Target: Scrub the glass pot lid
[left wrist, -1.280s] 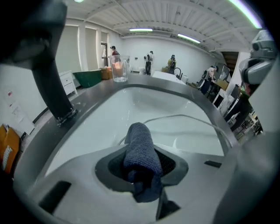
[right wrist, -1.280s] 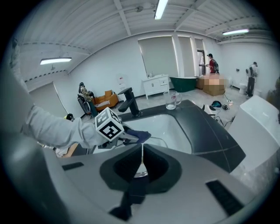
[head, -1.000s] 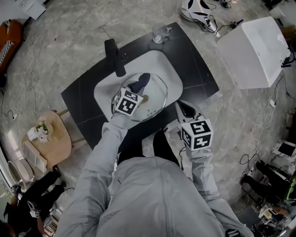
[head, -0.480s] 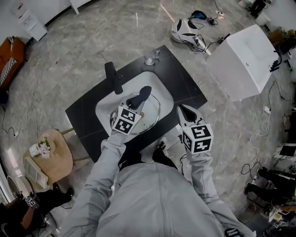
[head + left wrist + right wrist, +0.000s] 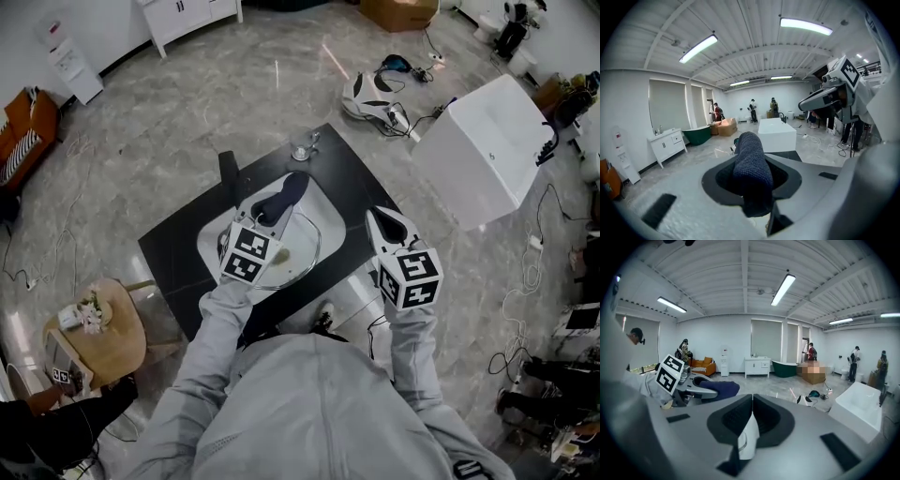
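Note:
The glass pot lid (image 5: 302,246) lies in the white sink (image 5: 330,217) set in a black counter (image 5: 361,183). My left gripper (image 5: 278,206) is held above the lid, shut on a dark blue knitted cloth (image 5: 291,186). That cloth (image 5: 752,168) fills the space between the jaws in the left gripper view. My right gripper (image 5: 382,225) hovers over the counter's right end, shut with nothing in it. In the right gripper view its jaws meet in a thin line (image 5: 752,414), and the left gripper with the cloth (image 5: 717,389) shows at the left.
A black faucet (image 5: 228,169) stands at the sink's back left. A glass cup (image 5: 302,148) sits on the counter's far corner. A white tub (image 5: 483,150) stands to the right, shoes (image 5: 375,94) and cables lie on the floor, and a small wooden table (image 5: 94,323) is at the left.
Both grippers have risen from the sink. The left gripper has lifted the cloth off the lid and now points further away. The head view has pulled back and shows more floor.

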